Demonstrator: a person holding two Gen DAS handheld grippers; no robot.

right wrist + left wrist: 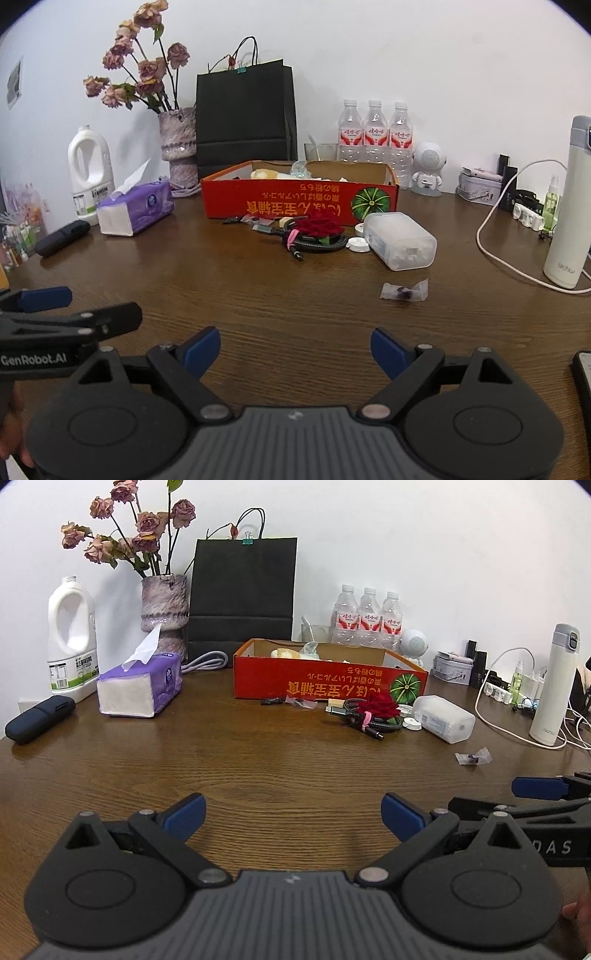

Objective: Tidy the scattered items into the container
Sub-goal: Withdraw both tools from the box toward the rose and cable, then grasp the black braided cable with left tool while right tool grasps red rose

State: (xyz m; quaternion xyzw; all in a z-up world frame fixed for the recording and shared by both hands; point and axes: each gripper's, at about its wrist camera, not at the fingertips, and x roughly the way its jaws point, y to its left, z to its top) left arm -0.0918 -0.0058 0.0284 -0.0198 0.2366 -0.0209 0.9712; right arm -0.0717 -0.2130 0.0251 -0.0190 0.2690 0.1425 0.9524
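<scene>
Both grippers hover low over the bare wooden surface, side by side. The left gripper has its jaws spread, nothing between them; the right gripper likewise, probably ready for a first pick. The red cardboard box sits at twelve o'clock, a few things already inside. Along its near wall lies the clutter: a coiled cable, a red rose, a clear plastic case. A small wrapped sweet lies alone at two o'clock.

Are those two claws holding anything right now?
No. The left claw and right claw both stand open and empty above the wooden table.
</scene>
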